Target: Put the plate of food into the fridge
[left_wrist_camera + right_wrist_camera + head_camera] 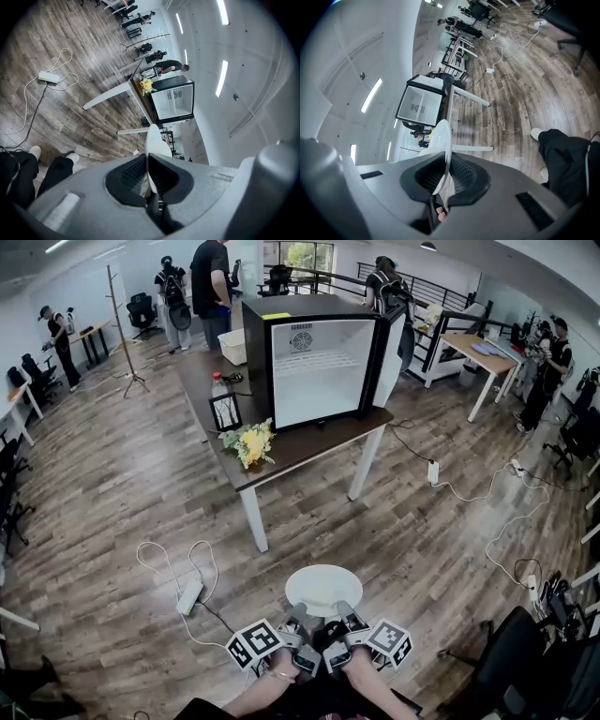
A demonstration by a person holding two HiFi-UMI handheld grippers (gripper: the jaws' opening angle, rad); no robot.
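Two items on table [305, 442] nr fridge [319, 367]: flowers [248, 442], frame [225, 412]; plate [323, 587] held.

Clear floor [394, 540] to the table [314, 439]
You face bare floor; on the table, flowers [248, 442] and 1 frame [225, 412] stand left of the open fridge [319, 371].

head view steeply down from above; gripper views low, forward (rolled sideways); all share fridge [319, 362] [176, 101] [419, 105].

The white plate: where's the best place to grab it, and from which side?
By its thin near rim, from the person's side. The plate is flat and shallow, so only its edge fits between jaws; the left gripper and right gripper pinch it there.
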